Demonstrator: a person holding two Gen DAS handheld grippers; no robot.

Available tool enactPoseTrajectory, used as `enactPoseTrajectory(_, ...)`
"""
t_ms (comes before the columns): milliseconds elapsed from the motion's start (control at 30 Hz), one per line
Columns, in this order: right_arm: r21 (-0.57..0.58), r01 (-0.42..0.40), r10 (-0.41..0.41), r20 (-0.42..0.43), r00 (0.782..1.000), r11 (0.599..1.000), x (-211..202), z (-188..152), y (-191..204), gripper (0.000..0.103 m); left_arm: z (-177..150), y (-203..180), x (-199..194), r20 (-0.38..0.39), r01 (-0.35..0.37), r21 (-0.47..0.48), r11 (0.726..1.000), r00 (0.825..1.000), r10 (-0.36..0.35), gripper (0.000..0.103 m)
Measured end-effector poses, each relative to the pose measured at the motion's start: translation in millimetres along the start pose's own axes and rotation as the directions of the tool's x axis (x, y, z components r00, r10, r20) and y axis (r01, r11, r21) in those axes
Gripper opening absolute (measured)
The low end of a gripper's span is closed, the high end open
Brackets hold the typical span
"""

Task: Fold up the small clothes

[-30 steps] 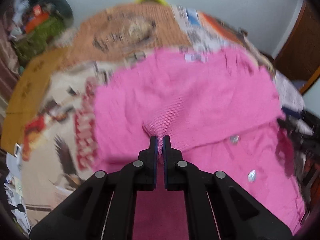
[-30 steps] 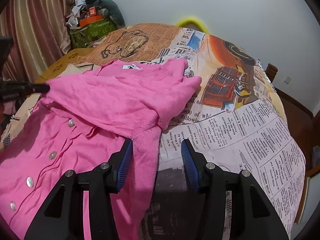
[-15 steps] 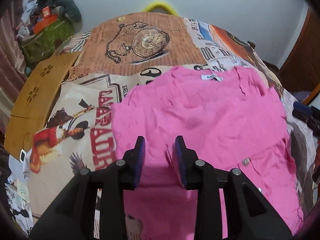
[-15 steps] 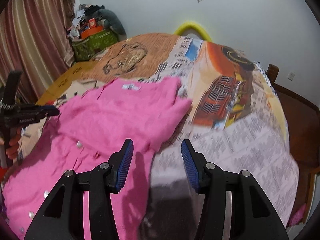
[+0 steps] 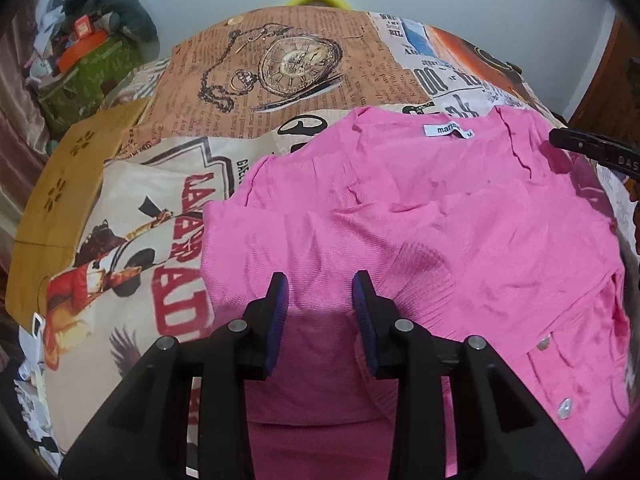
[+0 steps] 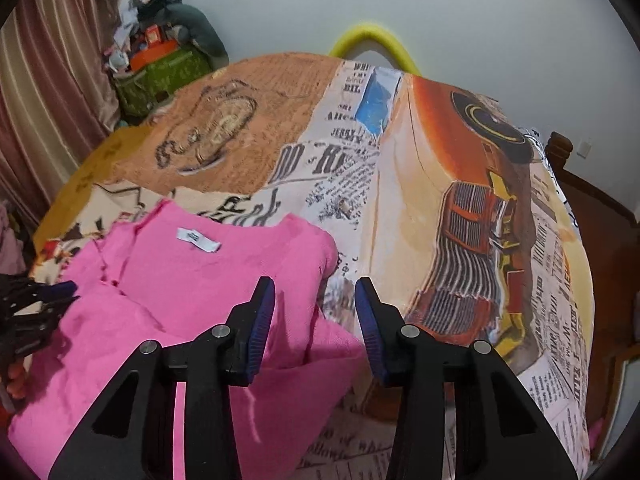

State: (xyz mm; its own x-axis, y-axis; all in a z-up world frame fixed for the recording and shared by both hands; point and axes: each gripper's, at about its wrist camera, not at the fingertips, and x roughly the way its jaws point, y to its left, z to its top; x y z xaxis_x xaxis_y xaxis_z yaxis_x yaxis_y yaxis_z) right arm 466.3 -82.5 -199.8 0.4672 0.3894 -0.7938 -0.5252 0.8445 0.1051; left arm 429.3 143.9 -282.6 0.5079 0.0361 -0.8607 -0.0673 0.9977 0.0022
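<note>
Across the table (image 5: 132, 216), draped in a cloth printed with newsprint, a pocket watch and an orange car, your pink cardigan (image 5: 420, 208) lies spread with its white neck label (image 5: 448, 131) toward the far side and its pearly buttons (image 5: 544, 342) down the right edge in the left wrist view. Your left gripper (image 5: 320, 292) hovers over the garment's near part; its jaws have just been opening and stand parted, nothing pinched between the blue pads (image 5: 278, 312), only fabric lying below them. Your right gripper (image 6: 314, 300) hangs above the cardigan's right edge (image 6: 304, 264), where pink knit meets printed cloth; its jaws have just been closing a little yet remain released, gripping nothing. Behind the table's far rim a yellow curved tube (image 6: 372, 36) stands against the pale wall, and a cluttered green bag (image 6: 160, 72) sits by the striped curtain (image 6: 52, 80).
</note>
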Motion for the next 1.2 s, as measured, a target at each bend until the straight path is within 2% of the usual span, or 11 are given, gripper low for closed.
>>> enactPoseTrajectory(167, -0.008, 0.006, -0.006, -0.003, 1.000, 1.000, -7, -18, -1, 0.036, -2, 3, 2, 0.003, 0.014, -0.027, 1.000, 1.000, -0.014, 0.034)
enactPoseTrajectory(267, -0.026, 0.034, -0.034, -0.021, 0.999, 0.999, -3, -23, -5, 0.023, -2, 4, 2, 0.005, 0.012, -0.027, 1.000, 1.000, -0.012, 0.034)
enactPoseTrajectory(400, 0.032, -0.001, 0.002, -0.028, 1.000, 0.999, -1, -19, -12, 0.012, -4, 0, 2, 0.016, -0.016, -0.008, 1.000, 1.000, 0.016, 0.034)
enactPoseTrajectory(567, 0.088, -0.045, 0.044, 0.011, 0.999, 0.995, -15, -23, -16, 0.012, -5, -1, 2, 0.021, -0.016, -0.012, 1.000, 1.000, 0.016, 0.034)
enactPoseTrajectory(633, 0.098, -0.023, 0.019, 0.044, 0.999, 0.995, -24, -22, -20, 0.012, -5, -1, 3, 0.021, -0.011, -0.018, 1.000, 1.000, 0.011, 0.034)
enactPoseTrajectory(833, 0.048, 0.008, -0.006, -0.049, 0.999, 0.999, -4, -24, -16, 0.021, -5, -1, 3, 0.023, -0.019, -0.014, 1.000, 1.000, 0.019, 0.034)
enactPoseTrajectory(967, 0.019, 0.033, -0.032, -0.032, 0.999, 0.999, 1, -26, -7, 0.022, -6, -2, 3, 0.023, -0.022, -0.011, 1.000, 0.999, 0.022, 0.034)
enactPoseTrajectory(1000, 0.017, 0.033, -0.032, -0.030, 0.999, 0.999, 1, -25, -6, 0.021, -6, -2, 3, 0.023, -0.024, -0.010, 1.000, 0.999, 0.024, 0.034)
enactPoseTrajectory(1033, 0.007, 0.022, -0.021, -0.033, 0.999, 1.000, 1, -26, -5, 0.010, -6, -3, 3, 0.022, -0.026, -0.010, 1.000, 0.999, 0.027, 0.034)
enactPoseTrajectory(1067, -0.002, 0.014, -0.014, -0.037, 0.999, 1.000, 1, -26, -4, 0.007, -5, -3, 3, 0.020, -0.030, -0.010, 1.000, 0.999, 0.030, 0.034)
enactPoseTrajectory(1200, -0.015, 0.038, -0.038, -0.001, 0.999, 0.999, -9, -28, -2, 0.006, -6, -5, 2, 0.015, -0.044, -0.001, 0.999, 0.999, 0.044, 0.034)
